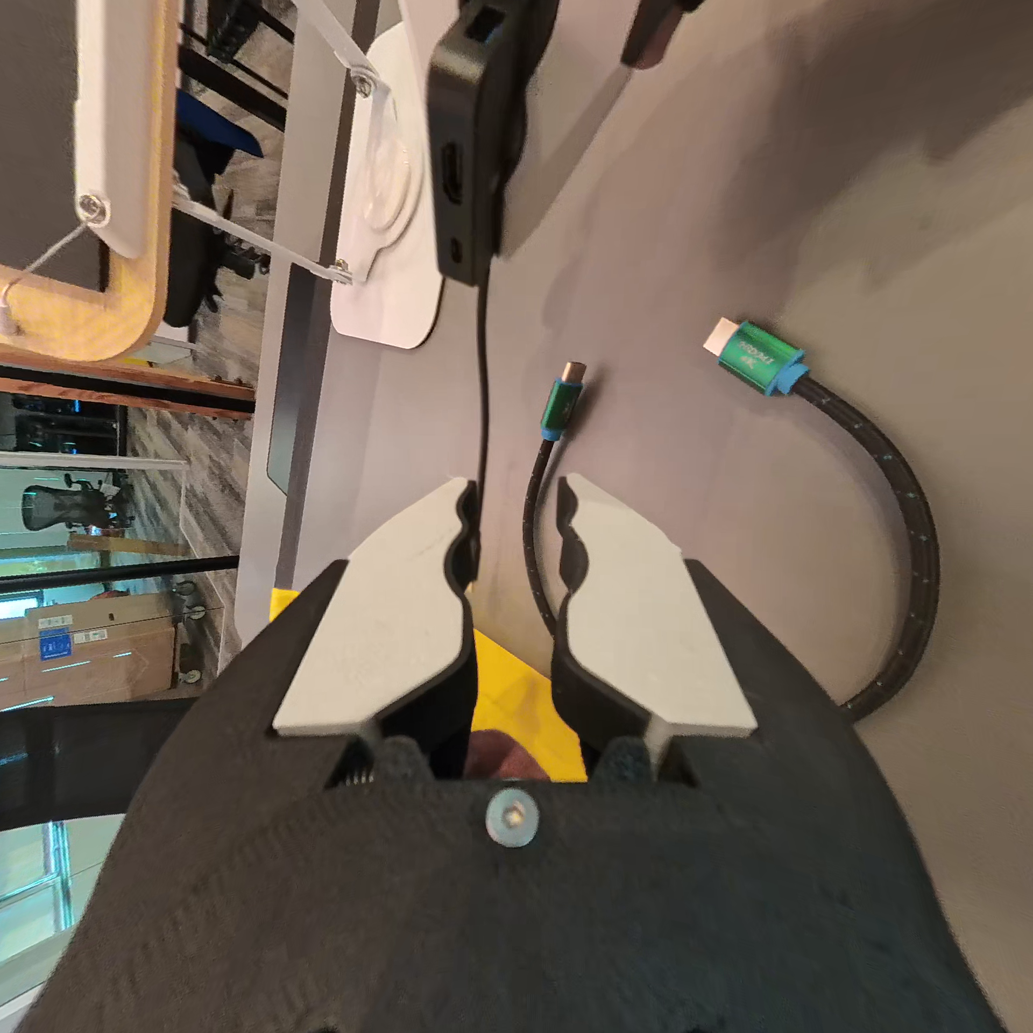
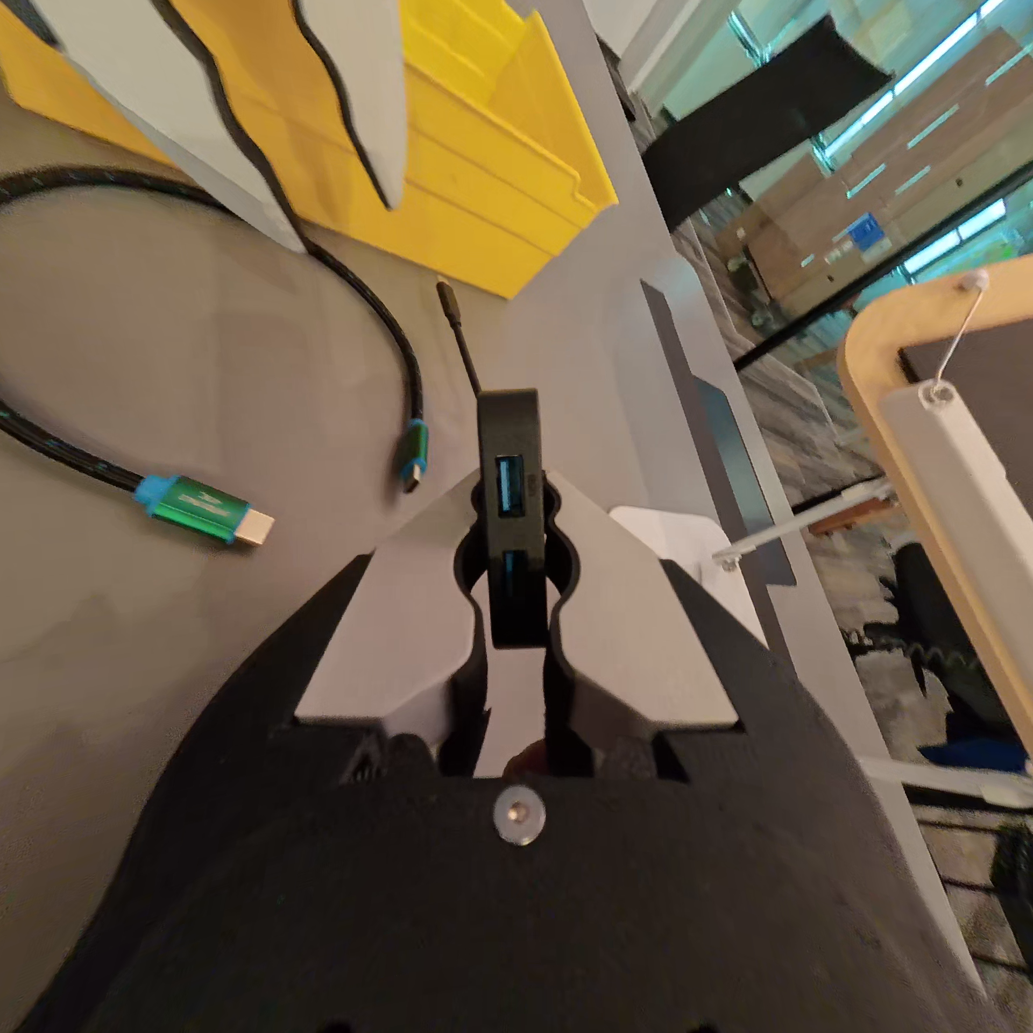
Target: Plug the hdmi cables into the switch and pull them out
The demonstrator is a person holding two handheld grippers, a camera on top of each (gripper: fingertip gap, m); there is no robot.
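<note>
The black switch was pinched on edge in the right gripper, held off the grey table. Both green cable plugs lay loose nearby, unplugged. The left gripper hung half open, holding nothing, yellow bin behind.

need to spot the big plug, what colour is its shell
Green shell with a blue collar; clearest in the right wrist view.

our left gripper and right gripper look alike: a broad matte black printed body, two pale grey wedge fingers with wavy black-lined inner edges, and one silver screw centred just behind the fingers. dark foam-like padding sits at each finger's root.
</note>
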